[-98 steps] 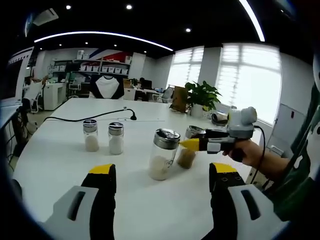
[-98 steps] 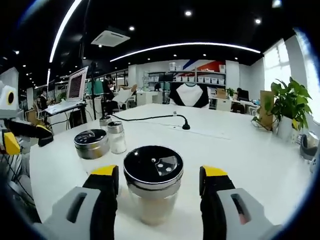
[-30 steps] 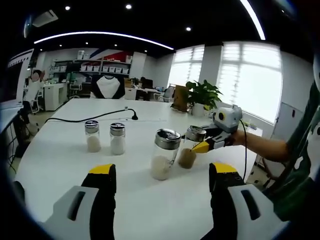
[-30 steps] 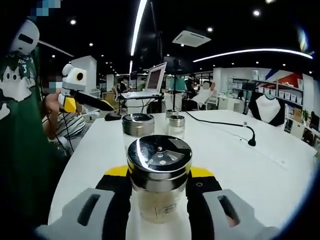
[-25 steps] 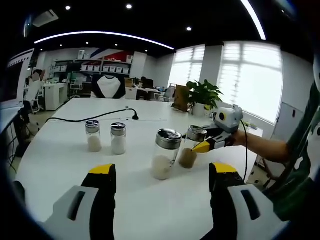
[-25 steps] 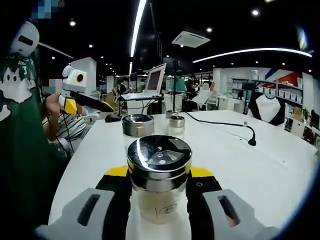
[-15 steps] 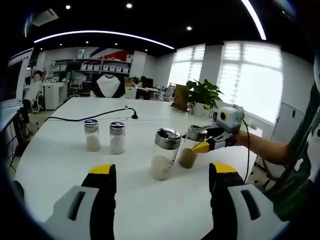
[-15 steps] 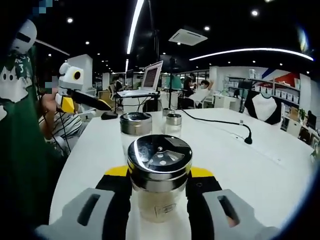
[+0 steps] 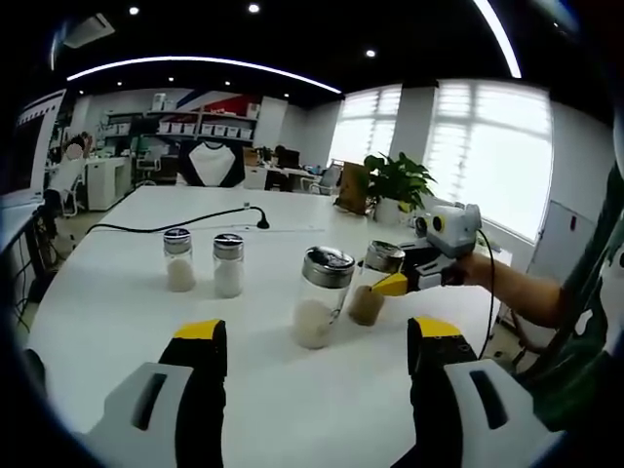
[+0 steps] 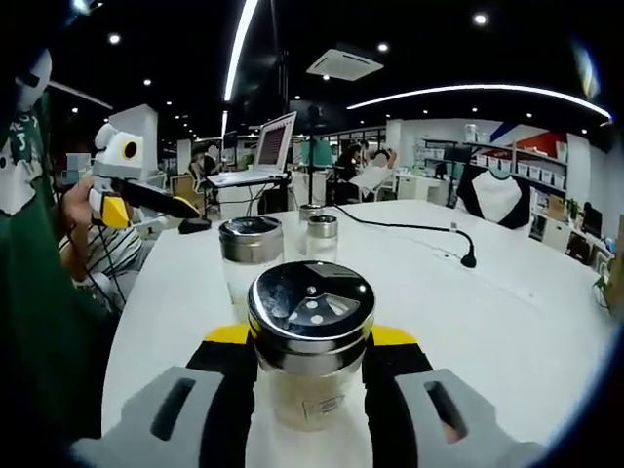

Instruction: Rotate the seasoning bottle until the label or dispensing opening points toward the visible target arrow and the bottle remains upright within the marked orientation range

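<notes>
Between the right gripper [image 10: 310, 375] jaws, a clear glass seasoning bottle with a perforated chrome lid [image 10: 310, 336] stands upright on the white bench [image 10: 507, 322], clamped at both sides. Just beyond it stands a second chrome-lidded glass jar [image 10: 251, 255], then two small glass shakers [image 10: 319, 238]. From the left gripper view, the left gripper [image 9: 317, 356] hovers near the bench with jaws wide apart, holding nothing. Farther off, a black cable [image 9: 175, 224] crosses the bench, and a green potted plant [image 9: 395, 185] sits near the windows.
</notes>
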